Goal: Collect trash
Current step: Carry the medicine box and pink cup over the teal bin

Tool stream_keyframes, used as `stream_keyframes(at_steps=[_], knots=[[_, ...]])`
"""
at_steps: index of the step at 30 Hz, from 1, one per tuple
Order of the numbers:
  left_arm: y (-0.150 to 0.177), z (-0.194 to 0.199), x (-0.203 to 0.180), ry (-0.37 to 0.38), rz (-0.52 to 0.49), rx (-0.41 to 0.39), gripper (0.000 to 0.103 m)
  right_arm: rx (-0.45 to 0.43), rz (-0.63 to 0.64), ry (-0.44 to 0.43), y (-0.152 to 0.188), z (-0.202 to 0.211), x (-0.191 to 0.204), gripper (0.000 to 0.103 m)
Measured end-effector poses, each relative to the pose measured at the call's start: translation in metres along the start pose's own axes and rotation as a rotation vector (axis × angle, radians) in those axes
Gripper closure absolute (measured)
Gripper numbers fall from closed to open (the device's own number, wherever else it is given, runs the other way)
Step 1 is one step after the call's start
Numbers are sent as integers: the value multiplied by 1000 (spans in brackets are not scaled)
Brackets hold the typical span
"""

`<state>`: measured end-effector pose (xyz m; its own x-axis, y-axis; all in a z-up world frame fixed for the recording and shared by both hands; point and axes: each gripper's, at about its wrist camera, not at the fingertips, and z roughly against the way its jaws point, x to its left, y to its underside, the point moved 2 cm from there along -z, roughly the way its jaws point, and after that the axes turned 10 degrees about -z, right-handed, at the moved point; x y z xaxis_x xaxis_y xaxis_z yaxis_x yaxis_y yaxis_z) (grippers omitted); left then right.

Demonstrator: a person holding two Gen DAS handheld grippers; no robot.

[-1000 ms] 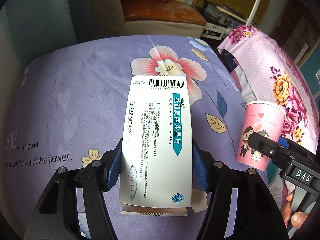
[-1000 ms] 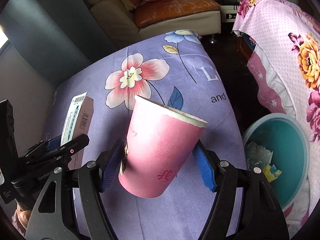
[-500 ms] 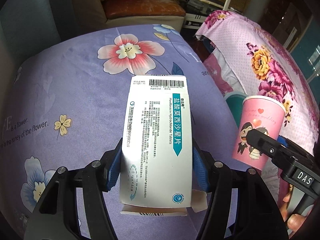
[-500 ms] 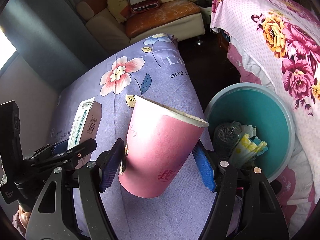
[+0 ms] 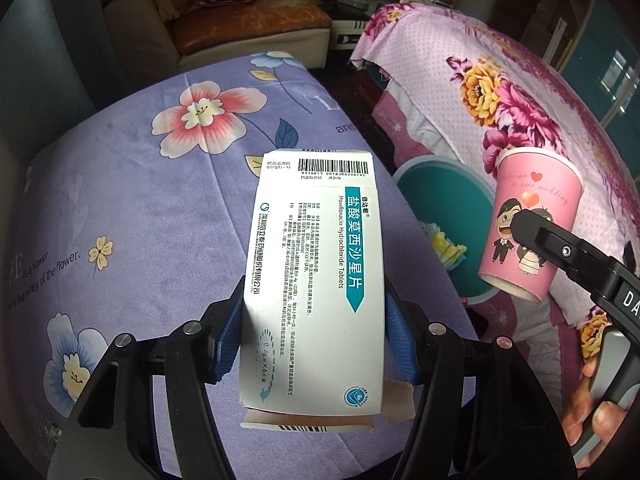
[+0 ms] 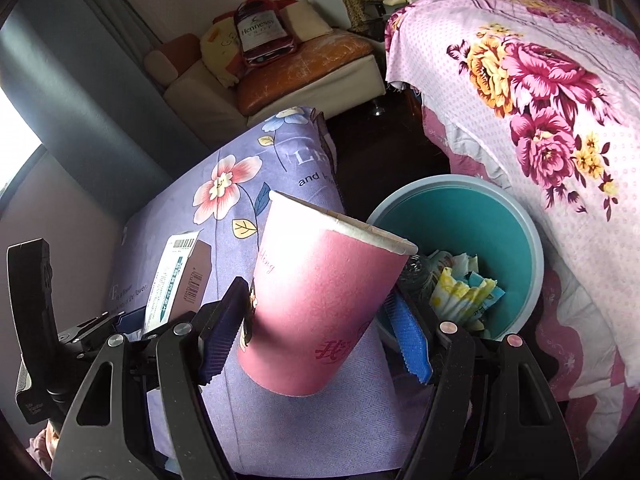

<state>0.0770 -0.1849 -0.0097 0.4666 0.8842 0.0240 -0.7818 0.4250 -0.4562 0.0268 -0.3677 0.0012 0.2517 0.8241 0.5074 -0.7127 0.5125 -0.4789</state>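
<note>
My left gripper [image 5: 314, 334] is shut on a white medicine box [image 5: 316, 272] with teal print and holds it above the purple flowered tablecloth [image 5: 140, 200]. My right gripper [image 6: 316, 334] is shut on a pink paper cup [image 6: 320, 304], held upright beside the teal trash bin [image 6: 480, 216]. The cup [image 5: 528, 224] and the right gripper's finger also show at the right of the left wrist view, over the bin [image 5: 440, 184]. The box [image 6: 176, 280] shows at the left of the right wrist view. The bin holds a bottle and crumpled wrappers [image 6: 460, 292].
A bed with a pink flowered cover [image 6: 560, 120] stands right of the bin. A sofa [image 6: 304, 68] with cushions and a bottle-shaped pillow is at the back. The table's right edge [image 6: 332, 168] runs beside the bin, with dark floor beyond.
Both grippers have moved right, toward the bin, still holding the box and the cup. The bin has come into fuller view beside the cup.
</note>
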Motion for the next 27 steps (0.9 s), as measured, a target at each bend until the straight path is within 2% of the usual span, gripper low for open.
stream_keyframes(at_steps=[6, 13, 20, 27], knots=[[-15, -6, -39, 31, -68, 6, 40, -81, -60, 22, -15, 31, -37, 37], [-35, -23, -83, 60, -144, 16, 40, -114, -120, 67, -28, 46, -81, 37], [-52, -40, -119, 88, -209, 22, 40, -107, -168, 111, -35, 43, -114, 37], [-62, -61, -133, 124, -220, 46, 40, -90, -159, 162, -45, 35, -125, 37]])
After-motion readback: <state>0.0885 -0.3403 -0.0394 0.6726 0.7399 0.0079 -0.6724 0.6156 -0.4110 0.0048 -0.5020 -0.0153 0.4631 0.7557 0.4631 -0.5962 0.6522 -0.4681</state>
